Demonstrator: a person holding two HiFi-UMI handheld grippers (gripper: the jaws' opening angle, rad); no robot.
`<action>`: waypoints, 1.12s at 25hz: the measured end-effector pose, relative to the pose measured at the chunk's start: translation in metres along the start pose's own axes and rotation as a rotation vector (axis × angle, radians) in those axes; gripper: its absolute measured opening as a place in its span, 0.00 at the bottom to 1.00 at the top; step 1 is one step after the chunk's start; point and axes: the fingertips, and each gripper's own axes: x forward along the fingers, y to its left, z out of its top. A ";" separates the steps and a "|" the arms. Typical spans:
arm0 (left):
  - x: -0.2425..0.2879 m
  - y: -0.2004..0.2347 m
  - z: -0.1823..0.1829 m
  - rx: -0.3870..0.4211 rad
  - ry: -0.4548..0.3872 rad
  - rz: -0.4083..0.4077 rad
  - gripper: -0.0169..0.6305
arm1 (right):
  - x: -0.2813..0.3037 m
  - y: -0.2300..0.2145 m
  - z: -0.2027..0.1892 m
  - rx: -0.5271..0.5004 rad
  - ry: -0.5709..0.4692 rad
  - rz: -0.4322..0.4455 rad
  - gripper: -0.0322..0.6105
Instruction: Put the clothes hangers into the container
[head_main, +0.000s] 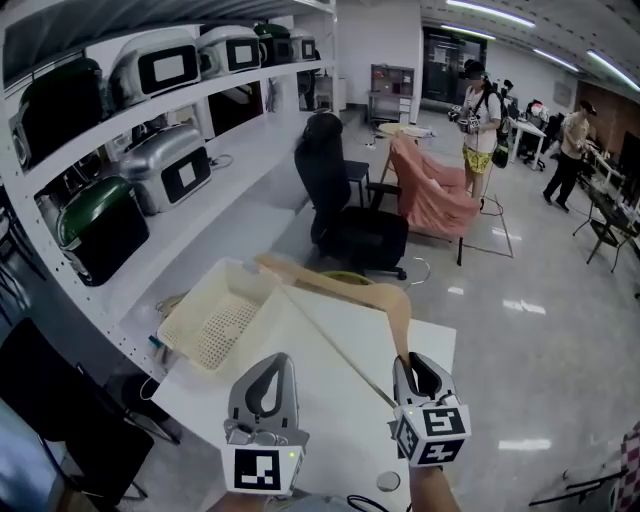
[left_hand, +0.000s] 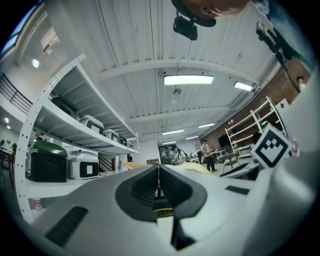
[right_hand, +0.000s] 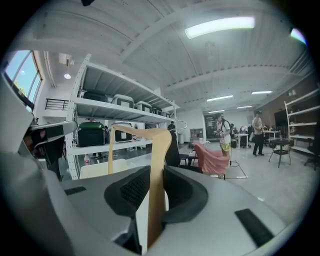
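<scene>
A light wooden clothes hanger (head_main: 345, 286) is raised above the white table (head_main: 330, 425). My right gripper (head_main: 415, 365) is shut on one end of it. Its far end reaches over the back corner of the beige perforated container (head_main: 215, 322), which stands at the table's left. In the right gripper view the hanger's arm (right_hand: 156, 175) runs up between the two dark pads of the right gripper (right_hand: 156, 189), and its metal hook (right_hand: 183, 123) shows at the top. My left gripper (head_main: 268, 372) hovers near the table's front, shut, with nothing in it (left_hand: 158, 172).
White shelves (head_main: 150, 215) with green and silver cases run along the left. Behind the table stand a black chair (head_main: 345, 210) and a seat draped in pink cloth (head_main: 430, 195). People stand at the back right. A small round disc (head_main: 388, 481) lies near the table's front edge.
</scene>
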 end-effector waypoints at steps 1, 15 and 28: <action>-0.004 0.001 0.001 0.003 0.001 0.004 0.05 | 0.001 0.004 -0.001 0.003 0.001 0.008 0.19; -0.007 0.091 -0.025 0.007 0.009 0.028 0.05 | 0.057 0.085 -0.007 0.002 0.020 0.051 0.19; 0.020 0.237 -0.070 -0.055 0.002 -0.155 0.05 | 0.129 0.192 -0.011 0.025 0.055 -0.147 0.19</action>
